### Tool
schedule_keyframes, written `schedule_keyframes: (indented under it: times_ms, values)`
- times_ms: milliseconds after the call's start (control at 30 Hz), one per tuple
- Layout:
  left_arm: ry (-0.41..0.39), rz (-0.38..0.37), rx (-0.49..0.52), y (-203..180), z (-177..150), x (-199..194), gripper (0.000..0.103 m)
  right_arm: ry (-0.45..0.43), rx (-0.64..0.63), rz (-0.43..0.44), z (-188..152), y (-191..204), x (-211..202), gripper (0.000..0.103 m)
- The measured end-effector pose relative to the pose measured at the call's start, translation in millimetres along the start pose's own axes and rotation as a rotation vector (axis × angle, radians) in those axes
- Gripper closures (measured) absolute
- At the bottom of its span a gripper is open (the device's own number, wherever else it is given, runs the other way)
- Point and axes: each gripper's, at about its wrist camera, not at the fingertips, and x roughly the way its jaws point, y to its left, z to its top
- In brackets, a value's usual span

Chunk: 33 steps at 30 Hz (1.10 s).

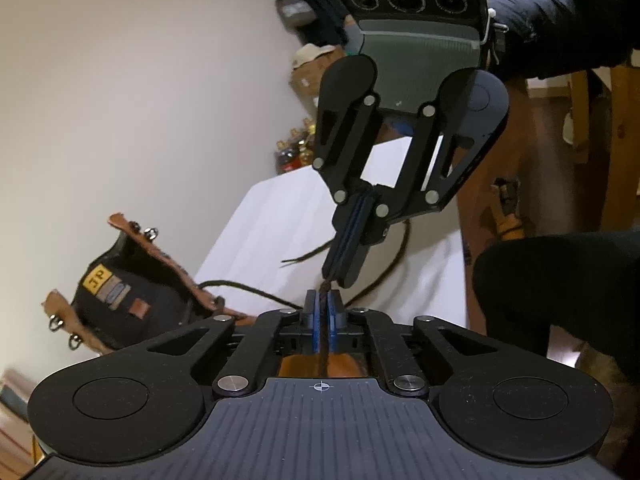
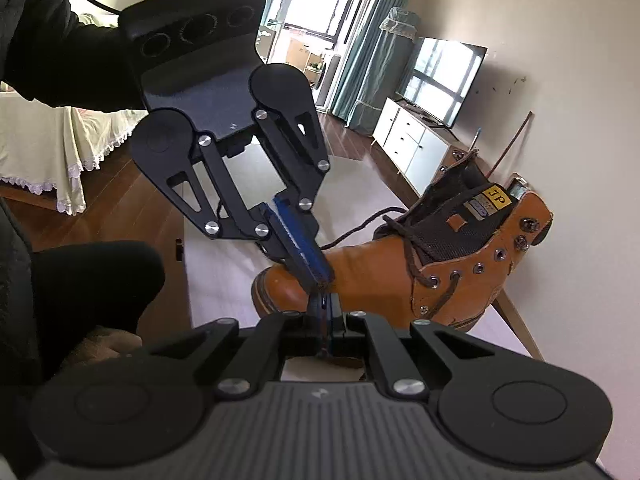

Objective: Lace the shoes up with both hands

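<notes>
A tan leather boot [image 2: 360, 276] with a black tongue and a yellow label lies on the white table [image 2: 224, 280]; in the left wrist view its open collar [image 1: 120, 296] shows at the left. Its dark brown lace [image 2: 408, 256] crosses the lower eyelets, and a loose strand [image 1: 248, 292] trails over the table. My left gripper [image 1: 322, 304] is shut on a stretch of lace [image 1: 322, 352]. My right gripper [image 1: 334, 276] comes down from above, its tips almost meeting the left one's, shut on the same lace. In the right wrist view the right gripper [image 2: 325, 308] and the left gripper [image 2: 318, 276] meet tip to tip over the boot's toe.
A person's dark-clad leg [image 1: 560, 288] is beside the table's edge, also in the right wrist view as a leg [image 2: 80, 280]. A white TV cabinet [image 2: 408, 144], a bed with a lace-trimmed cover [image 2: 48, 140] and wooden floor lie beyond. A pale wall stands close behind the boot.
</notes>
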Motion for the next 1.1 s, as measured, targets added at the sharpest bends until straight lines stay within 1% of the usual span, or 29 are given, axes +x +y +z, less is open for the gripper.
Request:
schedule_keyframes:
  times_ms: [33, 100, 167, 233, 300, 333, 400, 467, 567, 833, 900, 1000, 1100]
  values:
    - [-0.001, 0.005, -0.011, 1, 0, 0, 0.1, -0.003, 0.006, -0.007, -1, -1, 0, 0.1]
    - [0.011, 0.075, -0.028, 9, 0, -1, 0.1, -0.017, 0.035, -0.032, -2, -5, -1, 0.099]
    - [0.034, 0.152, -0.031, 18, 1, 2, 0.1, -0.044, 0.105, -0.086, -3, -12, -2, 0.098]
    - [0.058, 0.227, -0.013, 27, 1, 6, 0.1, -0.067, 0.177, -0.14, -4, -20, -2, 0.097]
    - [0.083, 0.273, 0.002, 36, 3, 13, 0.1, -0.08, 0.248, -0.196, -5, -26, -1, 0.088]
    - [0.095, 0.296, 0.011, 41, 3, 17, 0.1, -0.09, 0.297, -0.237, -6, -30, 1, 0.088]
    - [0.127, 0.313, 0.012, 52, 4, 25, 0.1, -0.107, 0.356, -0.275, -9, -35, 2, 0.088]
    - [0.147, 0.311, 0.025, 60, 4, 32, 0.1, -0.122, 0.42, -0.294, -14, -40, 5, 0.088]
    - [0.187, 0.307, 0.042, 68, 6, 43, 0.1, -0.141, 0.47, -0.293, -21, -46, 8, 0.088]
    - [0.247, 0.261, 0.02, 83, 19, 55, 0.1, -0.158, 0.516, -0.285, -31, -52, 13, 0.088]
    - [0.282, 0.255, 0.023, 86, 24, 60, 0.1, -0.166, 0.523, -0.281, -33, -52, 14, 0.088]
    - [0.308, 0.239, 0.042, 86, 32, 62, 0.1, -0.174, 0.53, -0.274, -33, -51, 14, 0.088]
    - [0.314, 0.216, 0.061, 89, 38, 65, 0.1, -0.184, 0.534, -0.274, -34, -51, 13, 0.088]
